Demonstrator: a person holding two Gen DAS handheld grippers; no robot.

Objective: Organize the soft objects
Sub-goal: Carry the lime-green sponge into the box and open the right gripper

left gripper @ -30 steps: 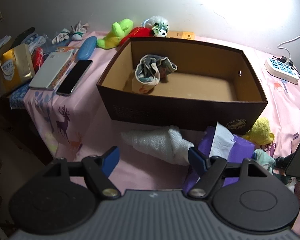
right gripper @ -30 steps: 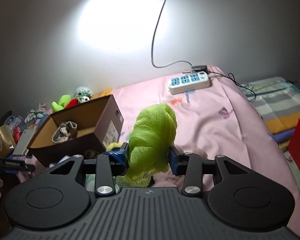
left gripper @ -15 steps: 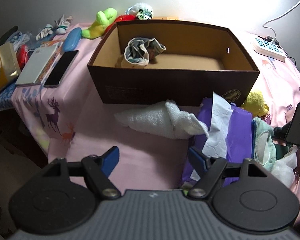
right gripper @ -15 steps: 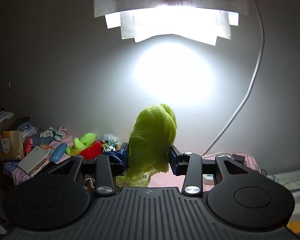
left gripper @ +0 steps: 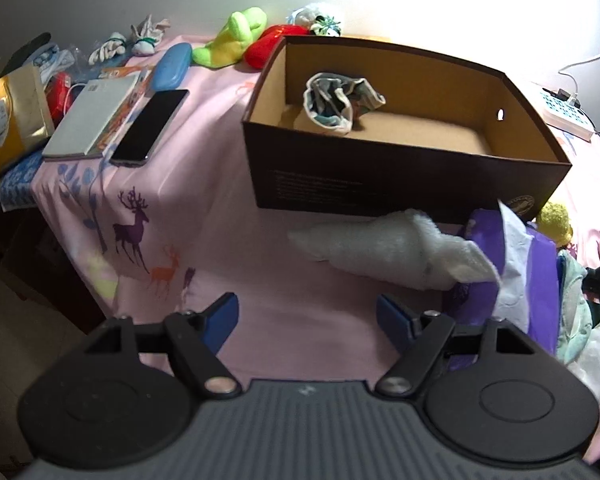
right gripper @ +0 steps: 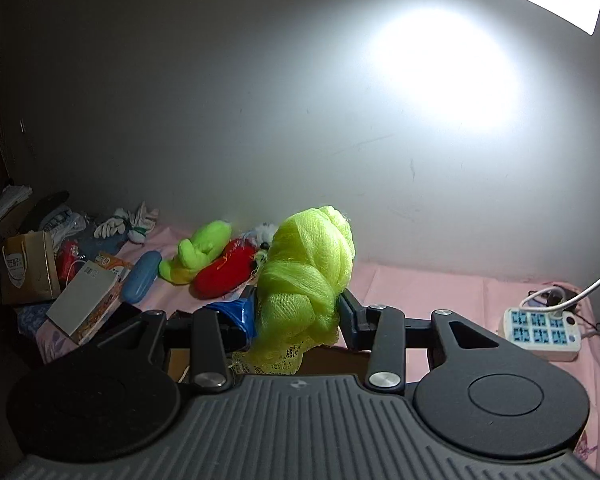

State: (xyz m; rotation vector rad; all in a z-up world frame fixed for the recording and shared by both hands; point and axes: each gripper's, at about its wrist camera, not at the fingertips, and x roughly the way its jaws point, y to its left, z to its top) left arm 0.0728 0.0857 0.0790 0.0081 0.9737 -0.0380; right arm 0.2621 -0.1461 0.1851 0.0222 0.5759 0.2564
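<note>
Right wrist view, nearest first: the right hand-held gripper (right gripper: 298,312) is closed on a lime-green mesh bath pouf (right gripper: 306,276), whose bulk swells above the two blue-padded fingers while a frayed yellow tail hangs below them. Just under the fingers a strip of brown edge shows, probably the rim of the cardboard box, though too little is visible to be sure. Beyond lie a red plush (right gripper: 224,266) and a green plush (right gripper: 198,250) on the pink cloth, and to the right a white power strip (right gripper: 540,332) near the wall.

Left wrist view, nearest first: the left hand-held gripper (left gripper: 307,318) hangs wide open and empty above the pink cloth of the table (left gripper: 204,184). Ahead of it lies a rolled white towel (left gripper: 384,252), its far side against the front wall of the cardboard box (left gripper: 400,188); a purple tissue pack (left gripper: 496,264) sits just to its right. Inside the box one soft item, a crumpled grey-and-cream sock (left gripper: 338,102), rests near the left end; the rest of the floor is bare.

Step in hand, as judged: transfer of the pouf to the box, with the pouf held aloft and not yet released. The next move calls for lowering the right gripper over the vacant floor of the box before parting the fingers, since the light mesh may cling to a pad. The white towel is the left gripper's likeliest next pick.
</note>
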